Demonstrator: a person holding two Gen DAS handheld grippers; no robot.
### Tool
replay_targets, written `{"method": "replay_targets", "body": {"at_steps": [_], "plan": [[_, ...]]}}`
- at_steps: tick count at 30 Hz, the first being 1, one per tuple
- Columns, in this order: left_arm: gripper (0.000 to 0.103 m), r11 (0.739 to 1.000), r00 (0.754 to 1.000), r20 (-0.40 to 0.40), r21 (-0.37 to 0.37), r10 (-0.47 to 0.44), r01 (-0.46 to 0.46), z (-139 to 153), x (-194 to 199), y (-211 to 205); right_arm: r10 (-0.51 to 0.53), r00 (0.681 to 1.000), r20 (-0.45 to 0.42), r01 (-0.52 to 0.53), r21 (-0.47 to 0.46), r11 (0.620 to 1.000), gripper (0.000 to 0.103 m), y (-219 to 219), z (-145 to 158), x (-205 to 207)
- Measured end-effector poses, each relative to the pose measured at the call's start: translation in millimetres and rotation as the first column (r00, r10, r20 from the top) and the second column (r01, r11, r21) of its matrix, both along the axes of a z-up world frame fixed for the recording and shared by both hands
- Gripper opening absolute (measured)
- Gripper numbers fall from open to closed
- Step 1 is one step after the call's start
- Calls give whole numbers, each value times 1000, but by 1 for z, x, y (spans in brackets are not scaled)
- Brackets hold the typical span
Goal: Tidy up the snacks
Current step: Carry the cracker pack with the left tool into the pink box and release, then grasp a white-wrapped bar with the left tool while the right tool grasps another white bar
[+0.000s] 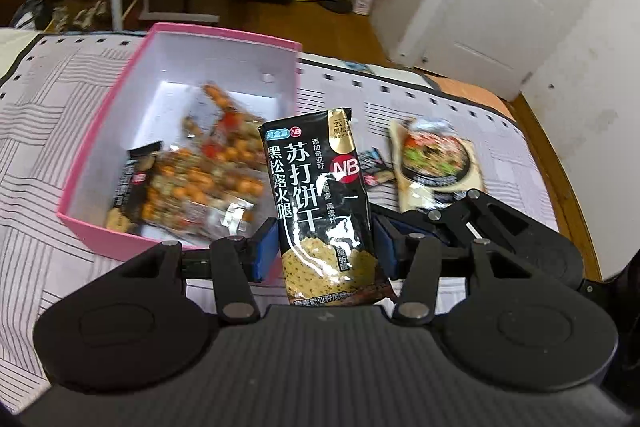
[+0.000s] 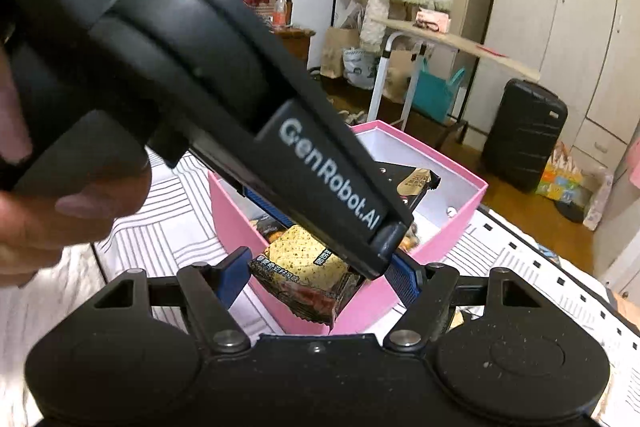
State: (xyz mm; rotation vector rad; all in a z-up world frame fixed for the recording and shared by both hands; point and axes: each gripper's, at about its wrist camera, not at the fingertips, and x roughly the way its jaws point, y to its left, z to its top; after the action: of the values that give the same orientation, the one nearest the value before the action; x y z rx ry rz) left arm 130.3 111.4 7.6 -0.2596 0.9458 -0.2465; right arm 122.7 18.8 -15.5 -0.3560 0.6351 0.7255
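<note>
My left gripper (image 1: 325,249) is shut on a black soda cracker packet (image 1: 320,203) and holds it upright just right of the pink box (image 1: 92,131), near its front corner. The box holds several orange snack bags (image 1: 208,171) and a dark packet (image 1: 134,183). A beige noodle packet (image 1: 434,163) lies on the striped bedspread to the right. In the right wrist view, my right gripper (image 2: 320,277) is open, its blue pads either side of the same cracker packet (image 2: 304,267). The left gripper's body (image 2: 320,183) crosses in front of the pink box (image 2: 360,303).
A small dark wrapper (image 1: 374,167) lies between the cracker packet and the noodle packet. The bed's wooden edge (image 1: 560,167) runs on the right. A black suitcase (image 2: 524,135), a folding table (image 2: 440,39) and wardrobes stand beyond the bed.
</note>
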Motion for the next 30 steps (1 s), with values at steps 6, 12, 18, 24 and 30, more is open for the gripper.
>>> {"method": "replay_targets", "body": {"at_steps": [6,12,18,24,30], "plan": [[48,999,1000,-2,-41,25,-25,-14,20,36,31,999,-15,-31,-26,999,77,27,-5,1],[49,996,997,-19,-41,80,-81,-29,41,61,35,998,-44,-34,9,999,77,50,-18,21],[48,991,992,-29,-54,120,-121,-47,53,70,9,997,-78,-7,19,1000,77,55,-31,34],[51,980,980,12,-21,199,-199,-57,50,69,-33,997,-72,35,28,999,87,47,-32,23],[53,976,968,145,40,206,-213,-34,25,69,-79,996,-35,81,51,995,87,11,-3,9]]}}
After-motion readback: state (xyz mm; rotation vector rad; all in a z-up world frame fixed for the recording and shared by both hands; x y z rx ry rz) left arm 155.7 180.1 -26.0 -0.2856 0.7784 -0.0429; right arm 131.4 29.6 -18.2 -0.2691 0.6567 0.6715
